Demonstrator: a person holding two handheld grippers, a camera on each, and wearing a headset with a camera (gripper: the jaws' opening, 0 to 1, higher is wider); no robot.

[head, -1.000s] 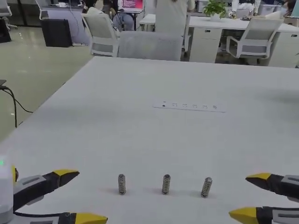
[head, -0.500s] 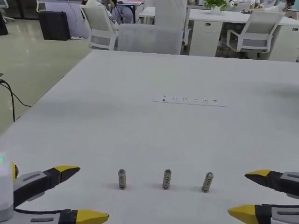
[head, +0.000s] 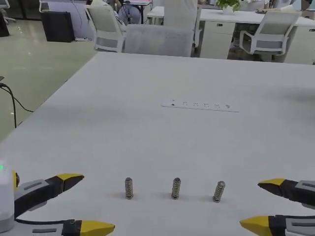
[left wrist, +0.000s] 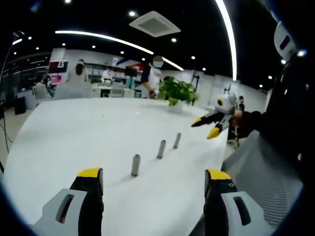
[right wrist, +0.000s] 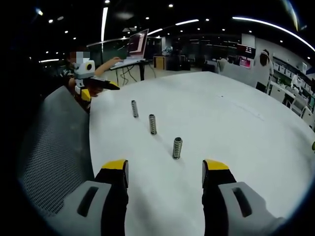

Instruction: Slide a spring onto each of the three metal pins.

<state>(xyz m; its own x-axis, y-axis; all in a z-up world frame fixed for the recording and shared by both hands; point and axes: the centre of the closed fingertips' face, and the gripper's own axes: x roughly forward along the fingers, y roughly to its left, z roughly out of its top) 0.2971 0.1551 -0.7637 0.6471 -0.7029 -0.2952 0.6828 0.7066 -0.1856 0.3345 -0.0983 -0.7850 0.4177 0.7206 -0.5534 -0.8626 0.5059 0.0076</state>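
Three upright metal pins stand in a row near the table's front edge, each wrapped by a spring: the left pin (head: 129,188), the middle pin (head: 176,188) and the right pin (head: 219,191). My left gripper (head: 86,202) rests low at the left, open and holding nothing, its yellow tips aimed at the row. My right gripper (head: 263,205) sits low at the right, open too. In the left gripper view the pins (left wrist: 161,149) stand ahead of the open jaws, with the right gripper (left wrist: 209,126) beyond. The right gripper view has the nearest pin (right wrist: 177,148) just ahead and the left gripper (right wrist: 101,87) behind the row.
The white table (head: 162,142) stretches far ahead, with a flush strip of power sockets (head: 200,106) in its middle. Grey office chairs (head: 156,41) and desks stand past the far edge. A dark cable (head: 14,103) lies on the floor at the left.
The head camera tilted slightly, so the whole scene shifted in the picture. Pins and both grippers hold their places relative to each other.
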